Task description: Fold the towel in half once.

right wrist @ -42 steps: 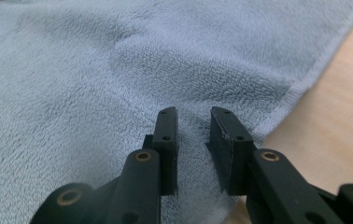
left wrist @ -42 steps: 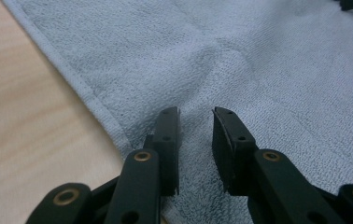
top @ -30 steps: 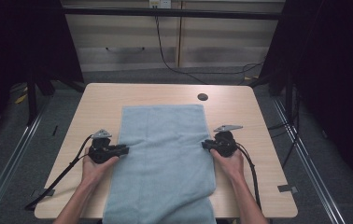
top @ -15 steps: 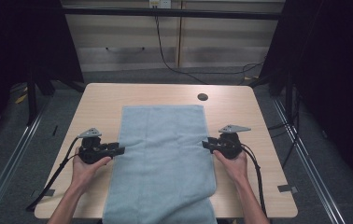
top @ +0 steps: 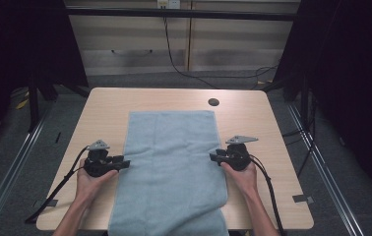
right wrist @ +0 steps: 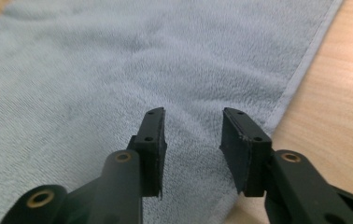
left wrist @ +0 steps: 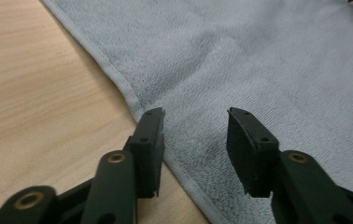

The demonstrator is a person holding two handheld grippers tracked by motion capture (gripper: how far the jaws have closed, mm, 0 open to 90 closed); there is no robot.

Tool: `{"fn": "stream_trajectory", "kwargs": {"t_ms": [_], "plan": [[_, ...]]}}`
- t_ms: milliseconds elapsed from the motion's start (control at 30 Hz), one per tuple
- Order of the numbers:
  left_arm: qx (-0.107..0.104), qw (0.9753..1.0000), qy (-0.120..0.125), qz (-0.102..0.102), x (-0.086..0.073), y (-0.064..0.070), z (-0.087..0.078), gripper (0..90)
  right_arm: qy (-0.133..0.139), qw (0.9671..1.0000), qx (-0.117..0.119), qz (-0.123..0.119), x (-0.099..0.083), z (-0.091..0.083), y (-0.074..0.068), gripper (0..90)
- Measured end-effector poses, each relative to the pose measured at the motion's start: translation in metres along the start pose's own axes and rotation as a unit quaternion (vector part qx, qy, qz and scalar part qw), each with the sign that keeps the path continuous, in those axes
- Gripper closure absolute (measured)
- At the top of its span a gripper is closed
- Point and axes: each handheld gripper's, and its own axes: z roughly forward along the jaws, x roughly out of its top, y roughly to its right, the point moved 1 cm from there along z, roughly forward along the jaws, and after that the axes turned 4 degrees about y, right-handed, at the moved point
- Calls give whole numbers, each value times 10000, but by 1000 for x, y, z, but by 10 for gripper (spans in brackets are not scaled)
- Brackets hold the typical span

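A light blue-grey towel (top: 171,167) lies flat lengthwise down the middle of the wooden table (top: 253,123), its near end hanging over the front edge. My left gripper (top: 123,162) sits at the towel's left edge, open, its jaws spread just over the hem of the towel (left wrist: 258,70). My right gripper (top: 212,157) is at the towel's right edge, also open, jaws hovering over the cloth (right wrist: 118,70) just inside the hem. Nothing is held between either pair of jaws. A hand holds each gripper from the near side.
A small dark round hole (top: 213,102) sits near the table's far edge. Bare wood (left wrist: 34,84) lies left of the towel and bare wood (right wrist: 338,93) right of it. Cables trail from both grippers off the front. Dark curtains flank the table.
Both grippers have slid slightly toward the near side along the towel's edges; the left one moved outward, then back in to the hem. The towel lies as before.
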Motion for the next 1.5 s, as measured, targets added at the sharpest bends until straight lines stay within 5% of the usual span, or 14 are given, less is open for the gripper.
{"fn": "stream_trajectory", "kwargs": {"t_ms": [67,200,233,300,400,467,533,567,600,833,1133,1333,1500], "plan": [[64,9998,-25,161,1,4,3,535,-215,9993,-215,-220,-4,5,-3,561],[283,9984,-37,479,0,8,4,603,-201,9982,-349,-448,-6,8,-8,564],[409,9967,-77,701,-1,10,4,635,-204,9972,-391,-605,-7,9,-12,636],[493,9956,-126,781,-1,12,3,748,-221,9974,-293,-622,-7,9,-13,796],[443,9935,-317,995,-3,17,-2,844,-209,9979,-165,-586,-7,9,-15,855],[394,9938,-379,965,-4,18,-5,857,-210,9982,-114,-541,-7,9,-15,865],[190,9973,-348,613,-10,19,-12,865,-207,9990,24,-397,-7,9,-15,868],[190,9973,-348,613,-10,19,-12,866,-207,9990,44,-400,-8,9,-16,869],[55,9989,-332,337,-15,20,-17,867,-253,9988,63,-410,-8,8,-17,869],[-195,9988,-362,260,-30,39,-29,867,-264,9984,266,-424,-19,-7,-23,869],[-511,9974,-459,214,-54,74,-48,866,-458,9962,591,-449,-47,-48,-40,869],[-541,9980,-294,173,-46,66,-48,751,-508,9948,701,-541,-60,-65,-50,869],[-396,9991,91,97,-15,48,-32,641,-628,9918,923,-619,-69,-76,-68,868]]}}
